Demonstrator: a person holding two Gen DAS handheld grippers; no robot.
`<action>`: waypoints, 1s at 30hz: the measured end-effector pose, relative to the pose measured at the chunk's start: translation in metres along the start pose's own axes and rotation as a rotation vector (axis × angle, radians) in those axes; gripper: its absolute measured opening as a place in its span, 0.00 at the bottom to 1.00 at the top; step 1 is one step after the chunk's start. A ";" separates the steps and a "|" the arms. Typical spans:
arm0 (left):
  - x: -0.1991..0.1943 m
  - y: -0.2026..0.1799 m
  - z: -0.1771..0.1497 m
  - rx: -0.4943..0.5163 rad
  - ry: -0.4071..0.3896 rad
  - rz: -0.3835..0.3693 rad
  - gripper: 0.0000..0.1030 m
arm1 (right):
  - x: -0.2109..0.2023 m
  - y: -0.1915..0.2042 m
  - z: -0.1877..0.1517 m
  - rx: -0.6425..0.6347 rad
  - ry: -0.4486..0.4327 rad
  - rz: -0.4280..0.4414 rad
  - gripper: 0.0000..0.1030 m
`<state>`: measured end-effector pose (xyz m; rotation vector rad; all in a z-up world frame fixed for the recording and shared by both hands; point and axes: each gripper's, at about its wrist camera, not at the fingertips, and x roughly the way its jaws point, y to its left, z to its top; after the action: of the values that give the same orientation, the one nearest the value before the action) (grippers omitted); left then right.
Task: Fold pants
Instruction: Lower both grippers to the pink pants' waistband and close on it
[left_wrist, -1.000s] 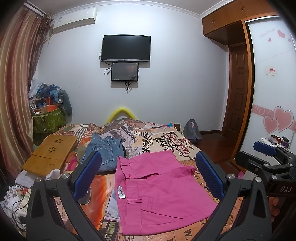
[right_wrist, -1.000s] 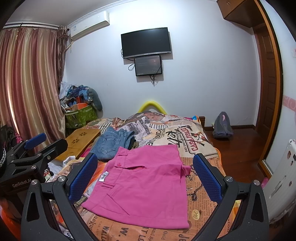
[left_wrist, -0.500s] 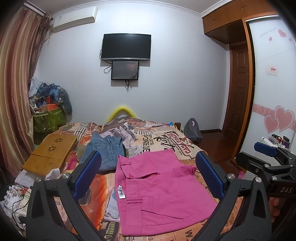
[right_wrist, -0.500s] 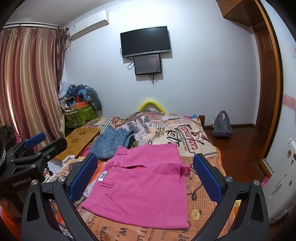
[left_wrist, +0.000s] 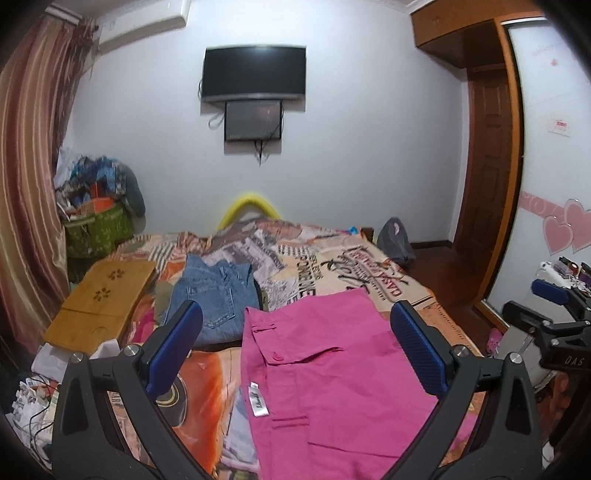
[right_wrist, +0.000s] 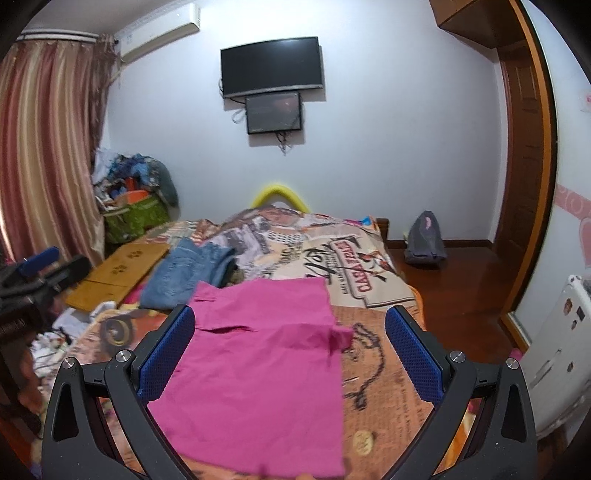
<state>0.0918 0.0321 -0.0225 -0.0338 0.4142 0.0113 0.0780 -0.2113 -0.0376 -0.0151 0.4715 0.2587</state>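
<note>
Closer pink pants (left_wrist: 332, 376), waistband leftward

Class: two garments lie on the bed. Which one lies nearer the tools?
The bright pink cotton pants, spread flat beneath both open tools; the blue denim jeans lie crumpled farther back.

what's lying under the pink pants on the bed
The pink pants lie flat on the printed bedspread, which shows all around them. Behind them is a pile of jeans. Whatever sits directly beneath the pants is covered.
</note>
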 end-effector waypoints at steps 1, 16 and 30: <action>0.010 0.005 0.002 -0.004 0.014 -0.001 1.00 | 0.004 -0.003 0.001 -0.002 0.007 -0.008 0.99; 0.207 0.071 -0.004 0.036 0.285 0.094 1.00 | 0.124 -0.053 0.025 -0.017 0.143 -0.044 0.99; 0.338 0.093 -0.042 0.019 0.498 0.023 0.66 | 0.276 -0.062 0.016 -0.107 0.376 0.084 0.78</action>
<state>0.3822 0.1250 -0.2001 -0.0128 0.9125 0.0221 0.3376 -0.2026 -0.1509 -0.1510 0.8330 0.3654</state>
